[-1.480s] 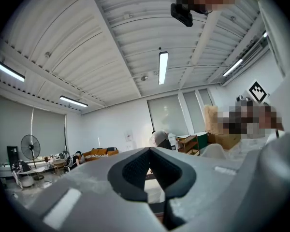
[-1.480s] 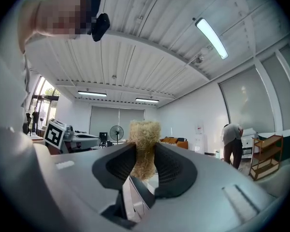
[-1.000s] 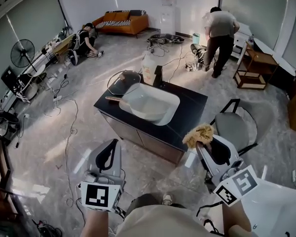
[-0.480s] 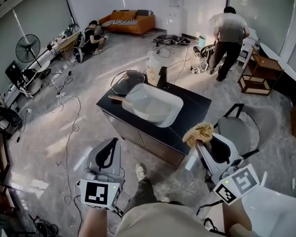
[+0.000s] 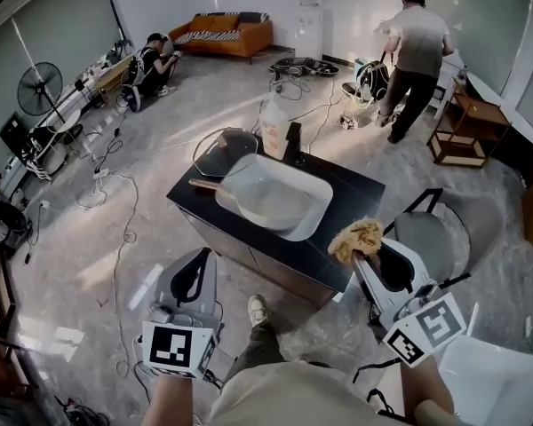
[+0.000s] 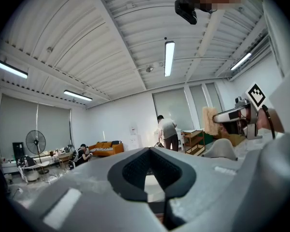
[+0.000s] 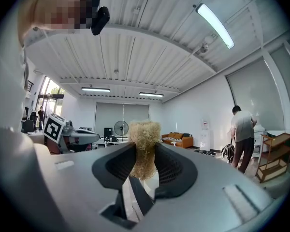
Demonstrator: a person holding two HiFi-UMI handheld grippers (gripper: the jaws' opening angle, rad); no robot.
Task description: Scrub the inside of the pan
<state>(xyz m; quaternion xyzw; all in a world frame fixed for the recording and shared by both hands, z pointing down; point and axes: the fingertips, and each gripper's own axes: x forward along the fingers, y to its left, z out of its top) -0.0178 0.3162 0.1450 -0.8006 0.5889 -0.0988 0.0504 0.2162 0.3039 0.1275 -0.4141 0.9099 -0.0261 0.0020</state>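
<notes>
On the black counter (image 5: 355, 185), well apart from both grippers, sits the pan (image 5: 271, 198), so the right gripper (image 5: 362, 257), clamped on the tan scrubber (image 5: 357, 236), should probably press flat inside it while the closed, empty left gripper (image 5: 194, 278) steadies its wooden handle (image 5: 202, 185).

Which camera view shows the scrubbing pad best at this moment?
The right gripper view: the tan fibrous scrubbing pad sits centred and close, clamped in the right gripper. The head view shows it whole but small at that gripper's tip; the left gripper view shows it distant, side-on.
</notes>
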